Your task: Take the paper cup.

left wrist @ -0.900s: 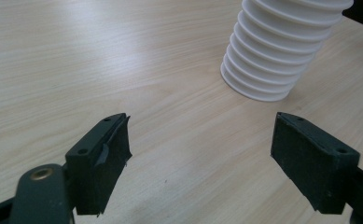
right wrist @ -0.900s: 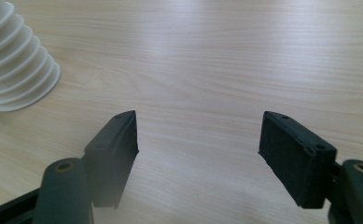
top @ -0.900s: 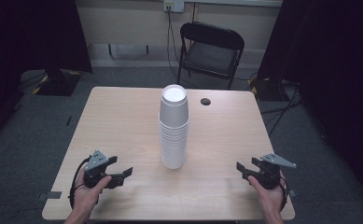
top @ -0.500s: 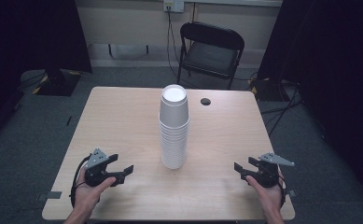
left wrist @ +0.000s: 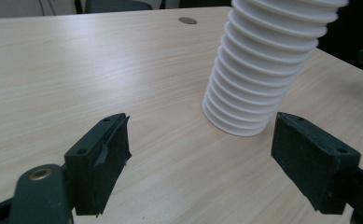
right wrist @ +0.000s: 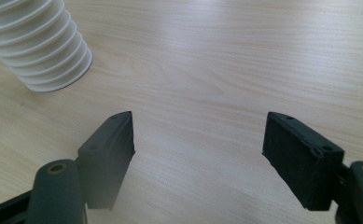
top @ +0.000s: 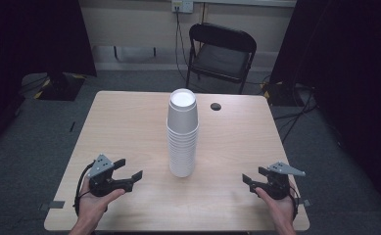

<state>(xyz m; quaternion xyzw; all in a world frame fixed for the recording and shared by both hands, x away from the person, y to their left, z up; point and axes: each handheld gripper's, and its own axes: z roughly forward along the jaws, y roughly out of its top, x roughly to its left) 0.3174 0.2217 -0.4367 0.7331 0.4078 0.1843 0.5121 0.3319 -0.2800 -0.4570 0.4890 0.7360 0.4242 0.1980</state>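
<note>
The stack of white cups (top: 182, 134) stands upright in the middle of the worktop (top: 129, 122), untouched. Since a moment ago the 2 tools have moved slightly inward along the near edge; the left tool (top: 130, 170) and the right tool (top: 251, 176) both have their jaws apart and hold nothing, so I judge the reach is only beginning. No writing can be read

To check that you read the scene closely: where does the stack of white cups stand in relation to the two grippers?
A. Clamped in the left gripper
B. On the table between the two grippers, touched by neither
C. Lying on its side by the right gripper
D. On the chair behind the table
B: the stack of white cups stands upright on the table, with the left gripper and right gripper open and apart from it on either side.
</note>
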